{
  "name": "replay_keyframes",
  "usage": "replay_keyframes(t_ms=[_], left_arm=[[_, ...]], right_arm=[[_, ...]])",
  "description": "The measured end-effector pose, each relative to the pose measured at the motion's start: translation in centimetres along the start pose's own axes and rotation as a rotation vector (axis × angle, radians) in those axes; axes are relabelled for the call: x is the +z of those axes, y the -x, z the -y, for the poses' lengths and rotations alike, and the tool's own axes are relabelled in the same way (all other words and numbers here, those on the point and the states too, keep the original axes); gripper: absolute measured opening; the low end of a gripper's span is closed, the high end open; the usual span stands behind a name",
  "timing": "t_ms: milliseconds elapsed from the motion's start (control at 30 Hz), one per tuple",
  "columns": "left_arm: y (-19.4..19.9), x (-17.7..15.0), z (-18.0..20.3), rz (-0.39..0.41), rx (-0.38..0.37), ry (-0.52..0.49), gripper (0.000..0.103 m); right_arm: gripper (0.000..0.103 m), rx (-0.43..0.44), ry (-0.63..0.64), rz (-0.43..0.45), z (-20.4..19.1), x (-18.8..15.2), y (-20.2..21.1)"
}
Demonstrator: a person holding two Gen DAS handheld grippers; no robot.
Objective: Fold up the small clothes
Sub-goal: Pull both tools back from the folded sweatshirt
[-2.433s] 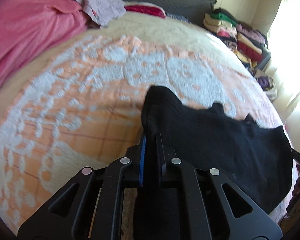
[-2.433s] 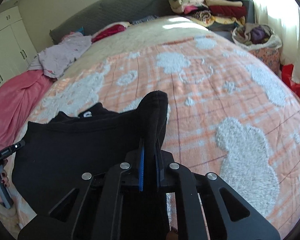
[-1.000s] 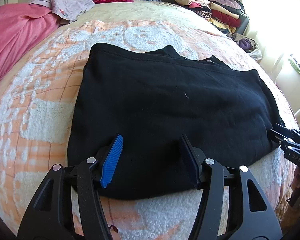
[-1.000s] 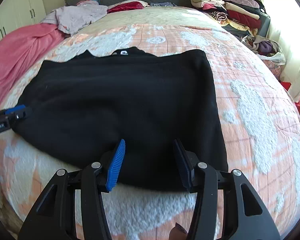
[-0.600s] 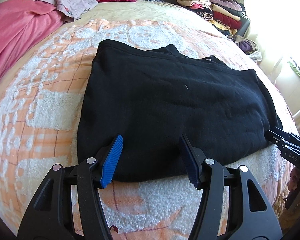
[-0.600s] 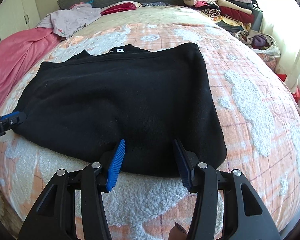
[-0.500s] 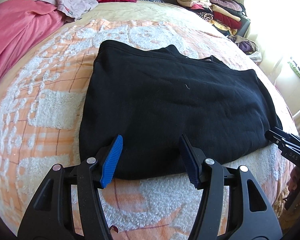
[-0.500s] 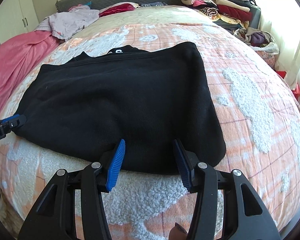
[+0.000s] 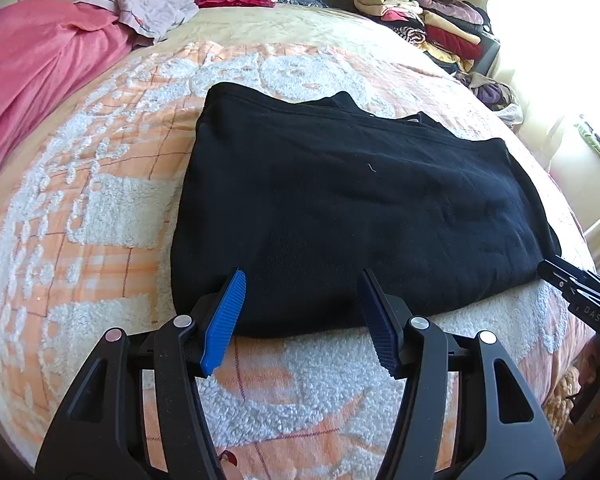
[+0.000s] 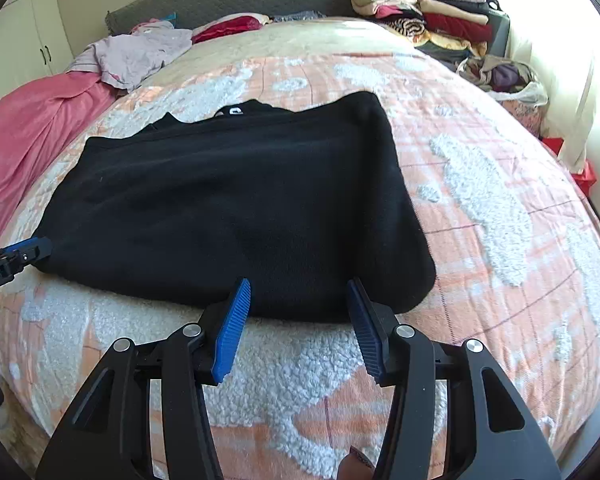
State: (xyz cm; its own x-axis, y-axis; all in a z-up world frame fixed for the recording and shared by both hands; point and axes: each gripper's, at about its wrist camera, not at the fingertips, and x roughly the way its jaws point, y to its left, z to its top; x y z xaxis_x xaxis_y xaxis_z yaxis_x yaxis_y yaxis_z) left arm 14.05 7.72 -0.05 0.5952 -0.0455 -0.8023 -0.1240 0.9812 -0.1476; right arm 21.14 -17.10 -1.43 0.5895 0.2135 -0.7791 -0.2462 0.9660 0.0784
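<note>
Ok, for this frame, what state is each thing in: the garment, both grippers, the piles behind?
black garment: folded over, lying flat on the bedspread
left gripper: jaws open, empty
right gripper: jaws open, empty
lilac garment: crumpled, unfolded
clothes stack: folded, piled

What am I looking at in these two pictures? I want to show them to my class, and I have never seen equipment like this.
A person holds a two-finger gripper in each hand; a wide-angle camera on each looks along its fingers. One picture comes from the left gripper, the other from the right gripper. Both stand open and hold nothing. On the bed's orange and white blanket lies a black garment, folded flat. Behind it are a pink cover, a crumpled pale garment and a stack of folded clothes at the far side.
</note>
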Motion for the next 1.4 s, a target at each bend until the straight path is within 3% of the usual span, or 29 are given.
replay_keyframes(t_ms=[100, 133, 167, 300, 533, 600, 767, 1400], left_arm=[[0.4, -0.2, -0.1, 0.004, -0.001, 0.003, 0.05], [0.6, -0.3, -0.2, 0.004, -0.002, 0.003, 0.05], [0.7, -0.3, -0.2, 0.004, -0.001, 0.003, 0.051], [1.4, -0.5, -0.1, 0.008, 0.001, 0.002, 0.056], [2.3, -1.0, -0.4, 0.013, 0.01, 0.007, 0.068], [2.6, -1.1, -0.5, 0.019, 0.017, 0.009, 0.078], [3.6, -1.1, -0.7, 0.041, 0.037, 0.005, 0.092], [6.4, -1.3, -3.0, 0.089, 0.072, 0.044, 0.093]], right_arm=[[0.049, 0.006, -0.004, 0.013, 0.0, -0.2, 0.7], [0.054, 0.003, -0.007, 0.018, 0.0, -0.2, 1.0], [0.067, 0.002, -0.009, 0.026, 0.0, -0.3, 1.2], [0.074, 0.008, -0.02, 0.042, -0.1, -0.4, 2.0], [0.089, -0.001, -0.025, 0.069, -0.6, -0.5, 3.1], [0.098, -0.016, -0.027, 0.077, -0.7, -0.5, 3.5], [0.098, -0.029, -0.027, 0.102, -0.9, -0.5, 4.2], [0.098, 0.009, 0.089, 0.219, -5.6, 0.3, 7.6]])
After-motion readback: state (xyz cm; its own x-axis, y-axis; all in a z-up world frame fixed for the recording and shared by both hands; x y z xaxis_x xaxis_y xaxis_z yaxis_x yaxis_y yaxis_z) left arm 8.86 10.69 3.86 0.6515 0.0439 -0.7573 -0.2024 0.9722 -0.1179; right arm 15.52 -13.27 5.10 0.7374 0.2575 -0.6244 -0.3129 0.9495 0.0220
